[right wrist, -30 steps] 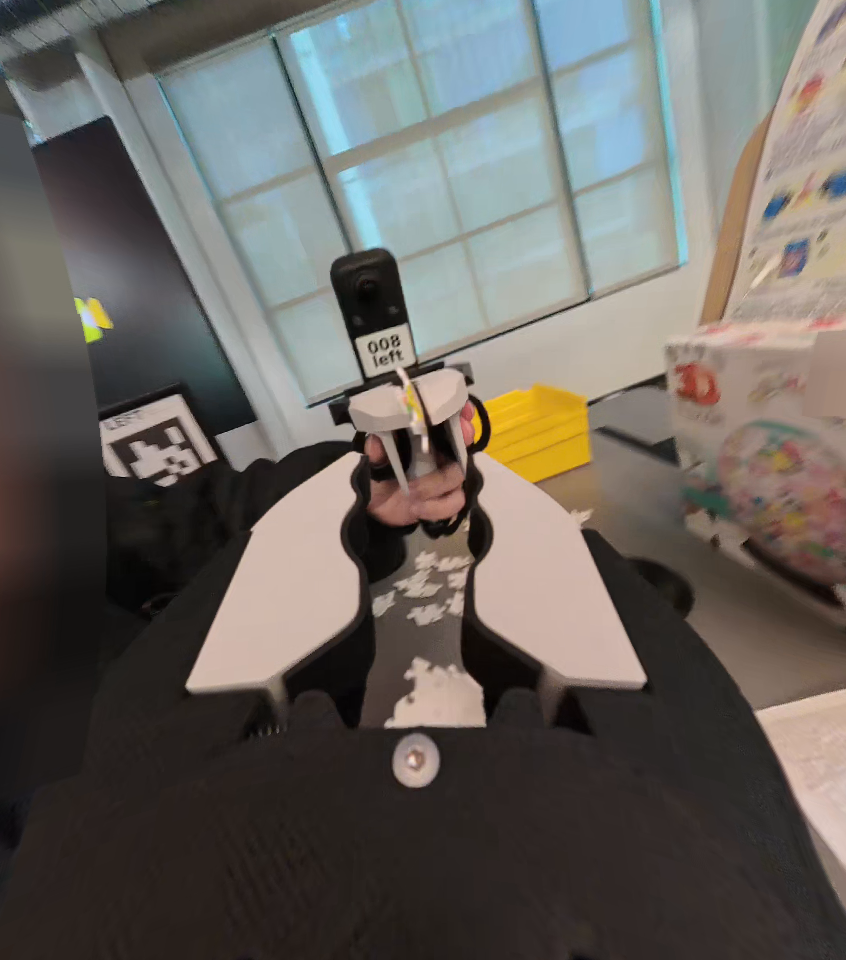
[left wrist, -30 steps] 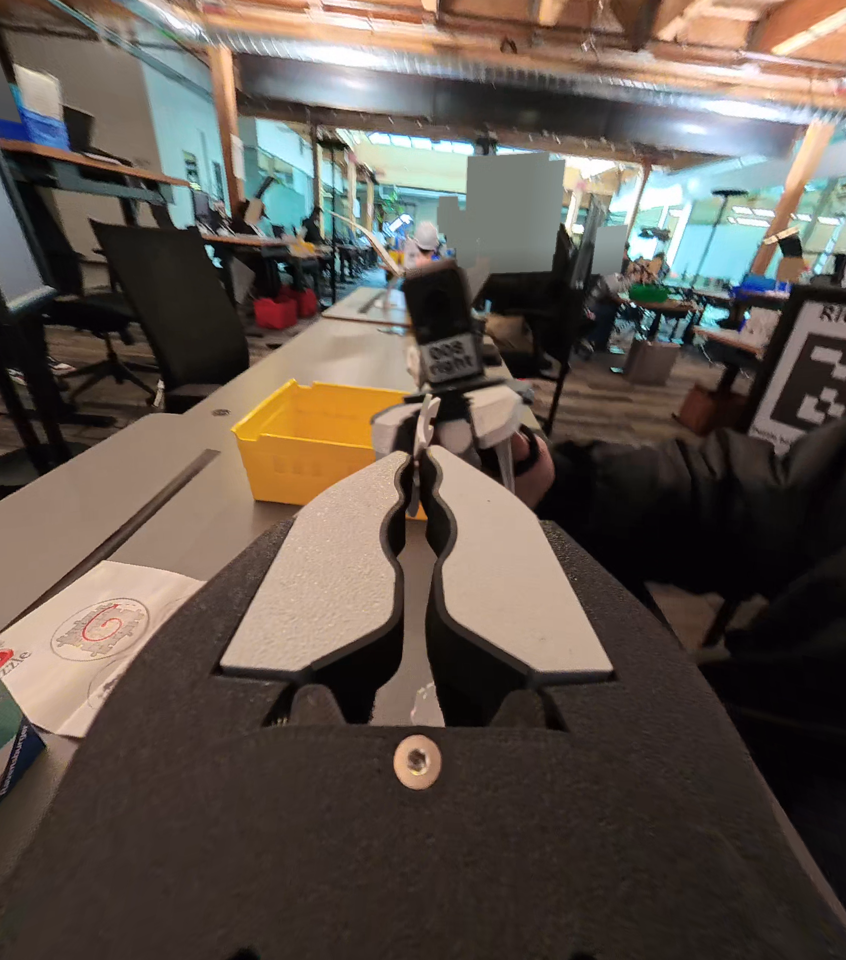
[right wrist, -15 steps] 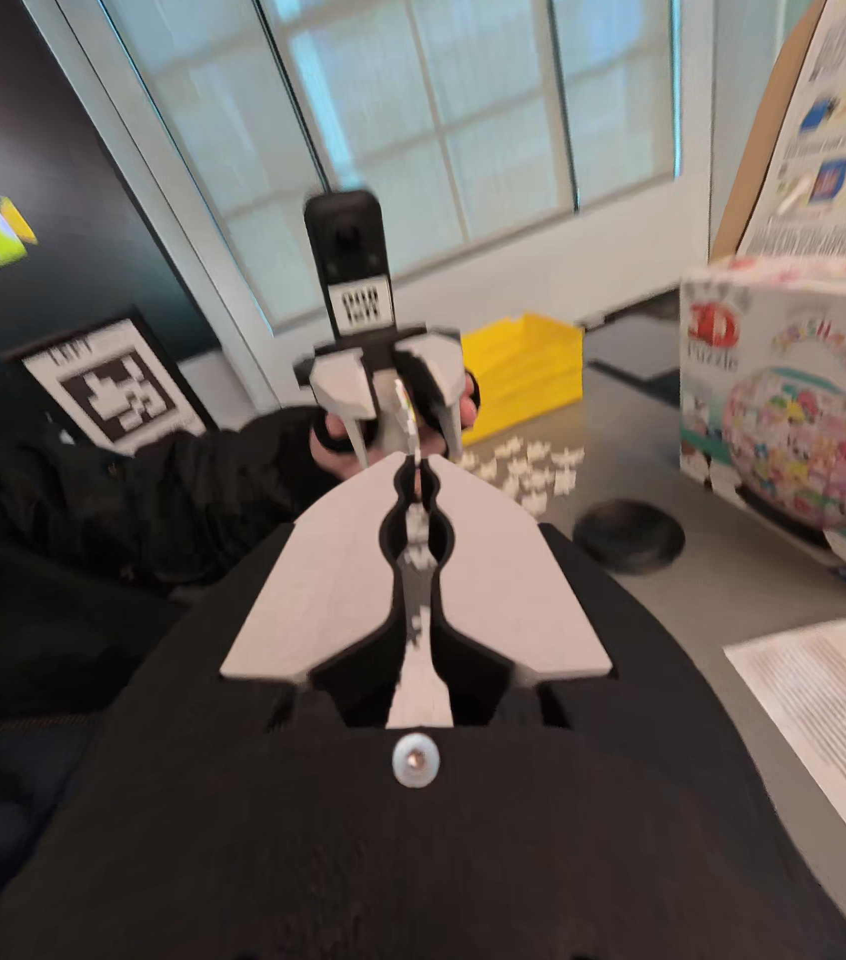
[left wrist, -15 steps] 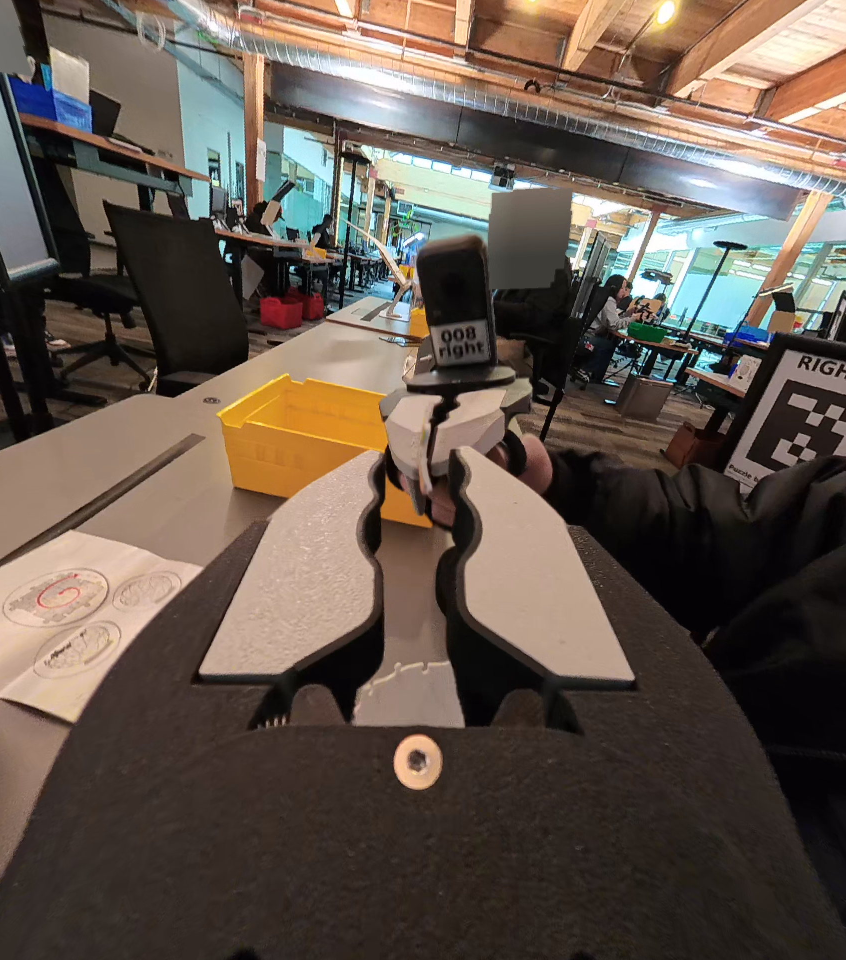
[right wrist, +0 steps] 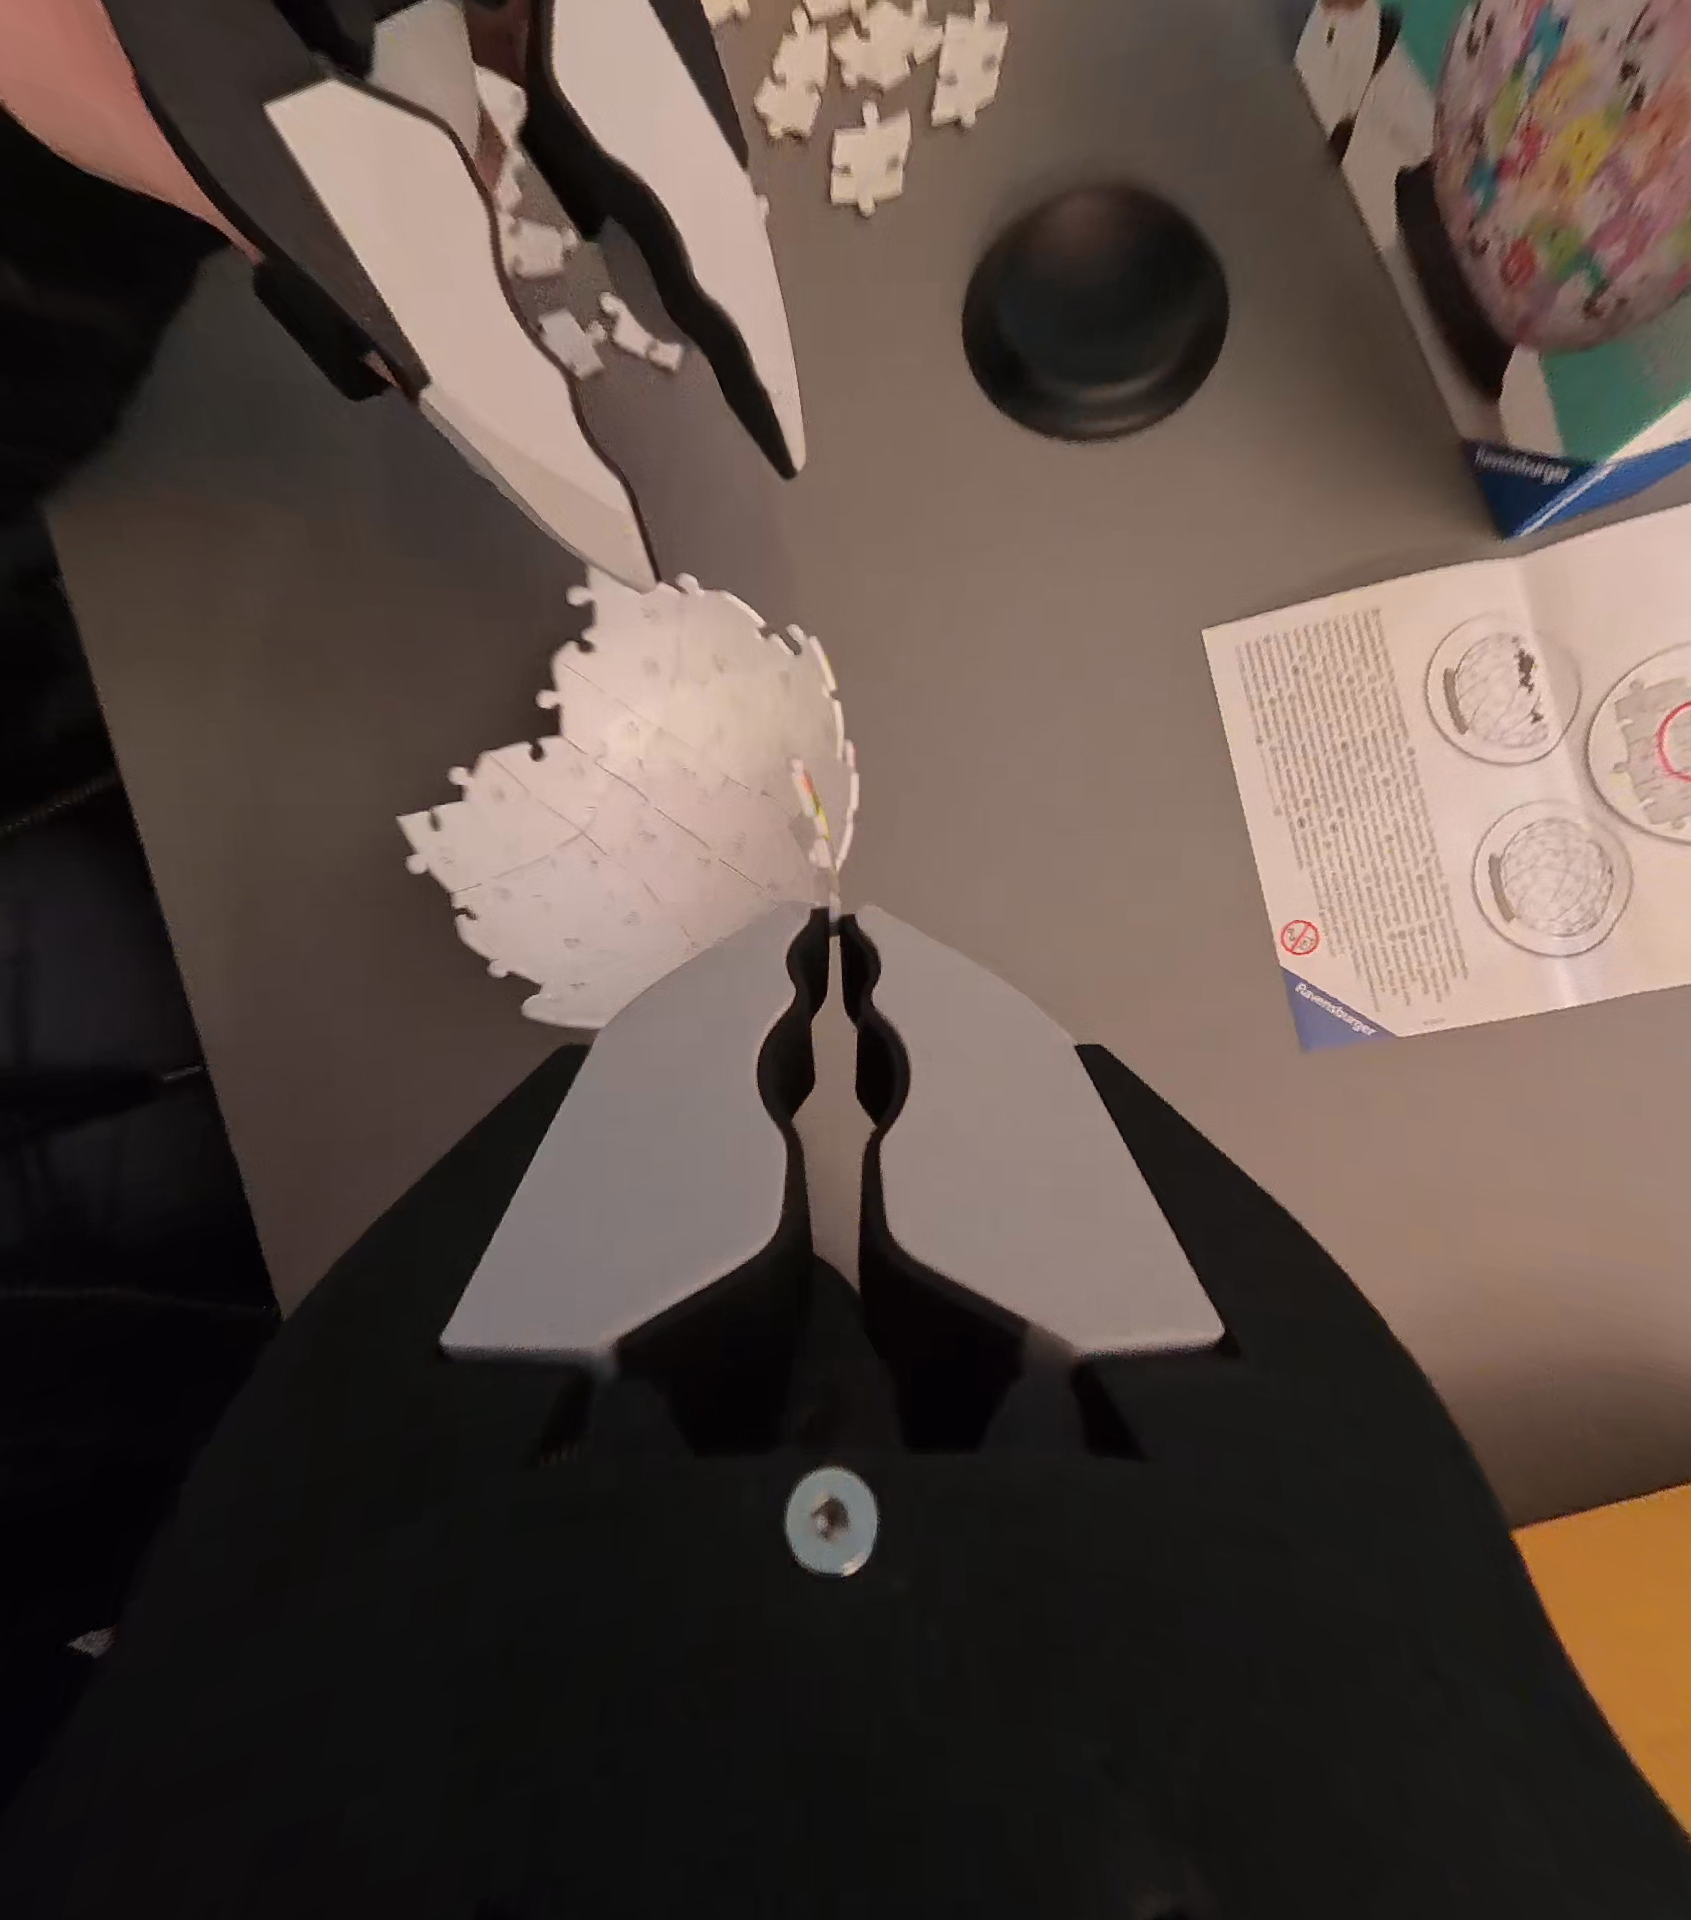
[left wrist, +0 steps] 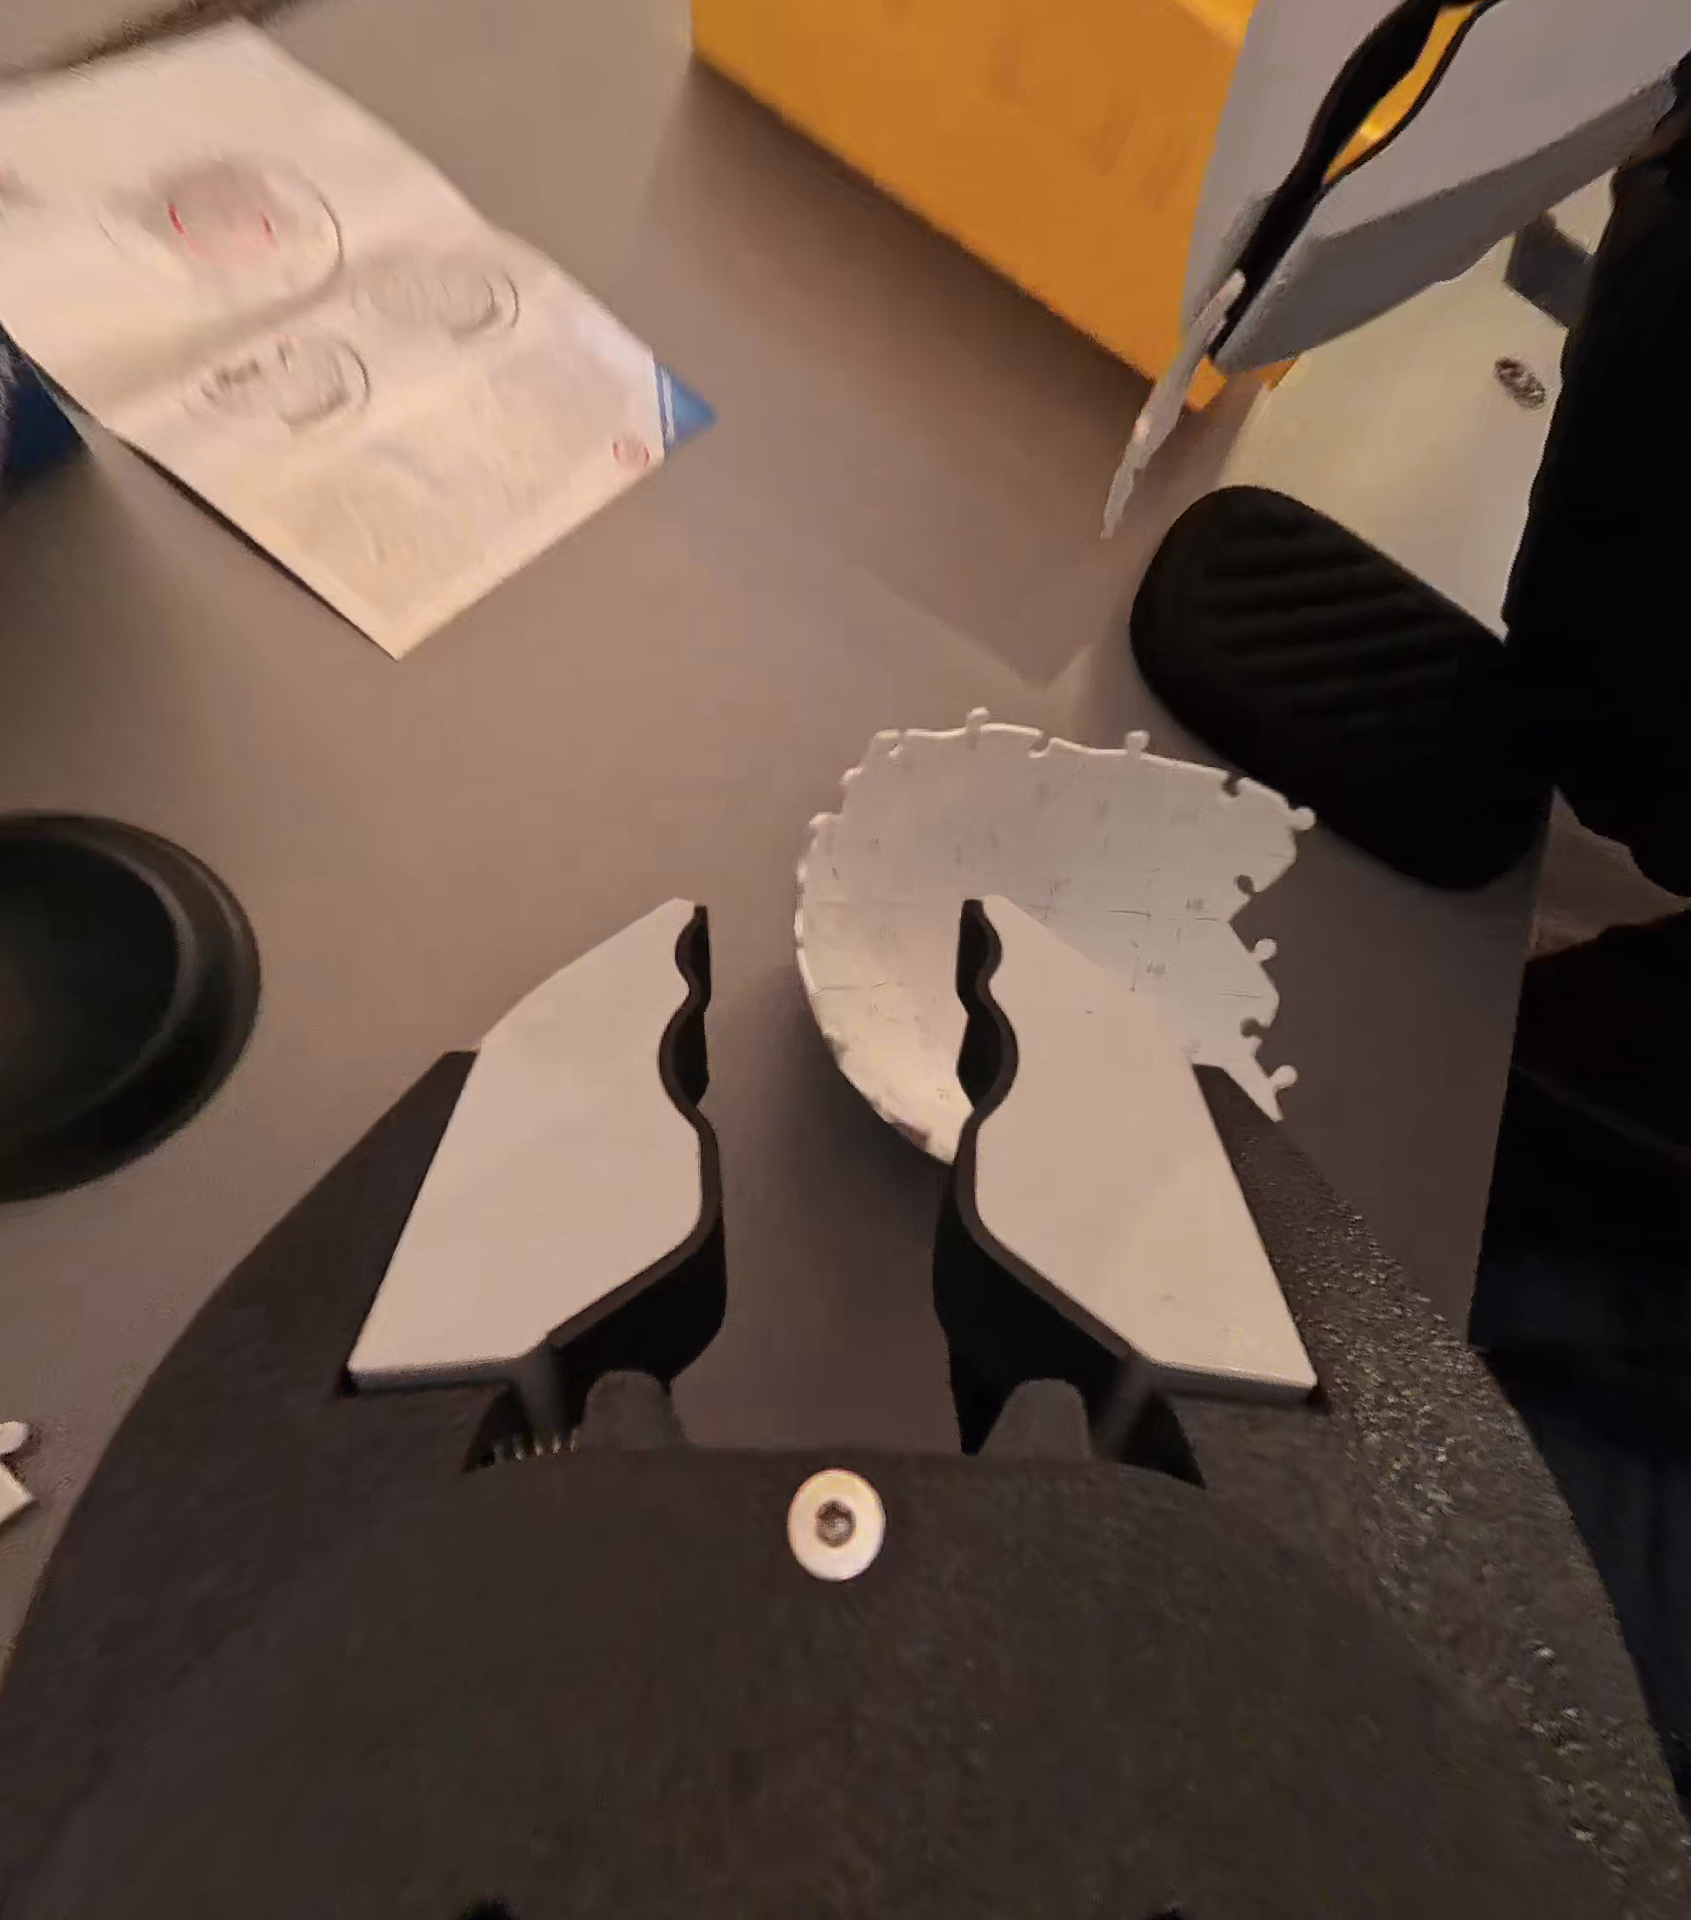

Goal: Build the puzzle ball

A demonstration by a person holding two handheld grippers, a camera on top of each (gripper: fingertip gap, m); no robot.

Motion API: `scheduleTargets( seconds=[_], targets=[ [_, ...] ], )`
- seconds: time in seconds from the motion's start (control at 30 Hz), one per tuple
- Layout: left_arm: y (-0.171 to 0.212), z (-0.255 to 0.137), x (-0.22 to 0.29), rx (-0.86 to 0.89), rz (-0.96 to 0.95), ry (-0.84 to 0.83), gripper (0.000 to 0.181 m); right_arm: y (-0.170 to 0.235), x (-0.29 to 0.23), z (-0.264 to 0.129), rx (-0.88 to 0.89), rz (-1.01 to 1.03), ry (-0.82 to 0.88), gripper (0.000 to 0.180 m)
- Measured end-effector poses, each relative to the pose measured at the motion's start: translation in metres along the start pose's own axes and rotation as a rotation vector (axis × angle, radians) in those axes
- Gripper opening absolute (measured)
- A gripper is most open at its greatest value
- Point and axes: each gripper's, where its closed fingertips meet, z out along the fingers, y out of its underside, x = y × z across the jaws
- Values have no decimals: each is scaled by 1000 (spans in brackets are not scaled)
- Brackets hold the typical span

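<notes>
Left tool (left wrist: pixel 830 925): its two grey fingers stand apart with bare table showing between them; it holds nothing. In the right wrist view it hangs at upper left (right wrist: pixel 716 509), one fingertip just at the far rim of the shell.
Right tool (right wrist: pixel 833 914): fingers drawn nearly together, pinching a thin puzzle piece (right wrist: pixel 813 821) edge-on at the tips. In the left wrist view it shows at upper right (left wrist: pixel 1225 301), a pale piece (left wrist: pixel 1147 436) hanging down from its tips.
Puzzle shell (right wrist: pixel 654 800): a curved white section of joined pieces, inner side up, lying on the table between the two tools; its knobbed edge is uneven. In the left wrist view it (left wrist: pixel 1080 862) sits just beyond the left tool's right finger, partly hidden by it.
Held piece and shell: the piece stands at the shell's near-right rim; whether they touch cannot be told.
Loose pieces (right wrist: pixel 872 94): a scatter of white ones at the table's far side, behind the left tool.
Black stand (right wrist: pixel 1095 312): round, on the table right of the loose pieces.
Puzzle box (right wrist: pixel 1589 239): at upper right, a colourful ball printed on it.
Instruction sheet (right wrist: pixel 1547 769): unfolded, flat, to the right.
Yellow bin (left wrist: pixel 976 135): beyond the shell in the left wrist view.
Table (right wrist: pixel 1028 644): grey.
</notes>
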Motion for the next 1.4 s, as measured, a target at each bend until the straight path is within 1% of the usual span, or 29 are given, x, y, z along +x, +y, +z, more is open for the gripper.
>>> scheduleTargets(
  seconds=[0.17, 0.33, 0.43, 0.57, 0.67, 0.73, 1.0, 1.4],
  targets=[
    [4, 19, -9, -74, -41, 42, 45, 11, 4, 25, -80, -12, -41, 3],
    [-2, 32, -7, -73, -74, 152, 40, 24, 3, 36, -148, -17, -82, 3],
    [2, 35, -5, -132, -109, 213, 37, 25, 5, 40, -156, -10, -110, 3],
    [10, 32, -7, -187, -85, 193, 38, 20, 5, 41, -139, -13, -132, 3],
    [17, 36, -11, -234, -59, 175, 37, 20, 5, 41, -133, -13, -138, 3],
    [17, 41, -13, -236, -48, 174, 30, 19, 4, 42, -127, -9, -148, 3],
    [7, 47, -13, -225, -25, 208, 17, 20, 1, 52, -148, -14, -167, 3],
    [8, 57, -2, -248, -10, 291, 22, 26, 0, 67, -199, 2, -184, 3]
  ],
)
